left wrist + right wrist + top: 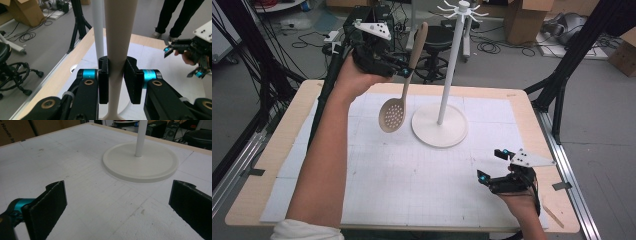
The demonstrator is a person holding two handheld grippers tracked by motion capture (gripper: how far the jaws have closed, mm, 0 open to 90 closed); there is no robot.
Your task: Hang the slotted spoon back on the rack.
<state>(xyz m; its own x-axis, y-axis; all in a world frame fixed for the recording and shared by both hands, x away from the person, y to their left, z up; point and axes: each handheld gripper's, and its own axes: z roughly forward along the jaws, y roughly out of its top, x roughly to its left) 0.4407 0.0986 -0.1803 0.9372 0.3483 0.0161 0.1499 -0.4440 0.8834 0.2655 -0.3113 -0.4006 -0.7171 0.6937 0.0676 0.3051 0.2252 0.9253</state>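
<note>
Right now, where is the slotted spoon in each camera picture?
High view: slotted spoon hangs upper left of centre, held by the left gripper.
Left gripper view: its handle stands centre, clamped.
Right gripper view: not in it.
Shared landmark: white stand.

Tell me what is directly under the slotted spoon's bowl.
Nothing touches it: the slotted spoon, held up by the left gripper, hangs over the white mat. The mat patch behind its bowl is covered.

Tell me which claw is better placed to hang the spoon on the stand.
Left. The left claw is shut on the spoon handle, raised beside the stand pole. The right claw is open, low over the table.
</note>
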